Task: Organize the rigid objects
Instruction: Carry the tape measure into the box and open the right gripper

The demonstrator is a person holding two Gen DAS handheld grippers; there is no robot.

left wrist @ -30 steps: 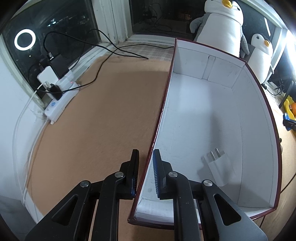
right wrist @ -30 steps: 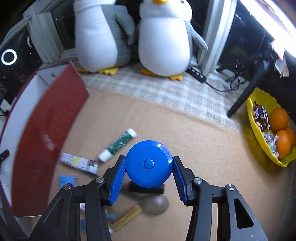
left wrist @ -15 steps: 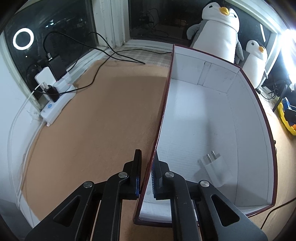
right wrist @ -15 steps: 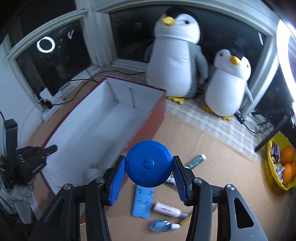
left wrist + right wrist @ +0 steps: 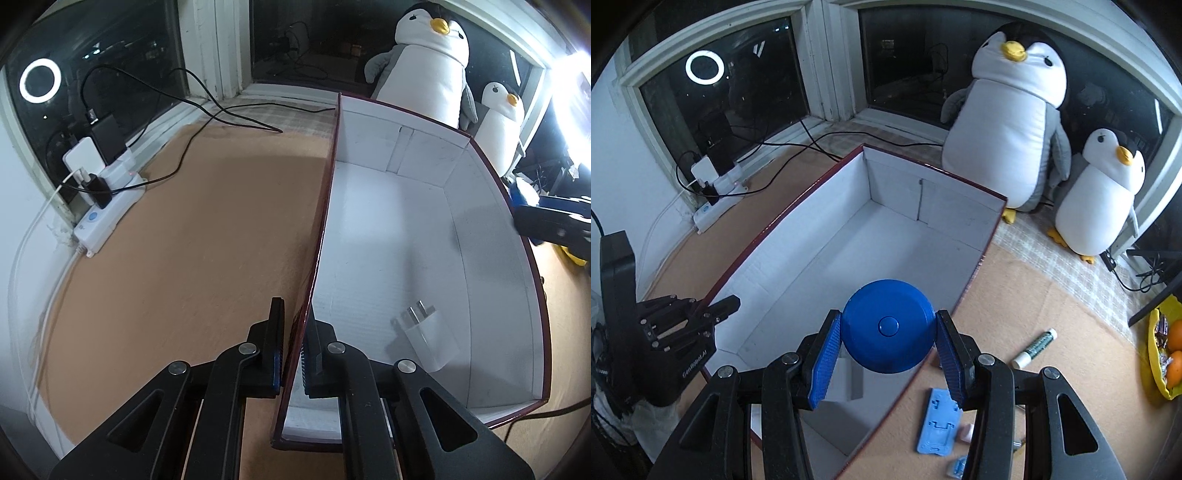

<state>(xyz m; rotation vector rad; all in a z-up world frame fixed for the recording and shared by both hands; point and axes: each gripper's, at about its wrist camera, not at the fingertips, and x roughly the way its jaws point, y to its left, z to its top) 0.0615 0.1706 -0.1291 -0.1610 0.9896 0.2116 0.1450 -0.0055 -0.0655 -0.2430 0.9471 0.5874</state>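
Charger in box, penguins behind, tube right

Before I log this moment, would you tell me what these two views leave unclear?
- Right wrist view: white charger in the box, mostly behind the right gripper and its blue disc.
- Same view: small items at the bottom edge, cut off.
- Left wrist view: right gripper, blurred.

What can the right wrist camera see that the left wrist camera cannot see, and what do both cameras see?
Only the right wrist view shows the blue round case held in the right gripper, the glue stick and the light blue holder on the mat.

Only the left wrist view shows the left gripper shut on the box wall, and the plug's prongs.

Both show the white box, the white plug, two toy penguins and the power strip.
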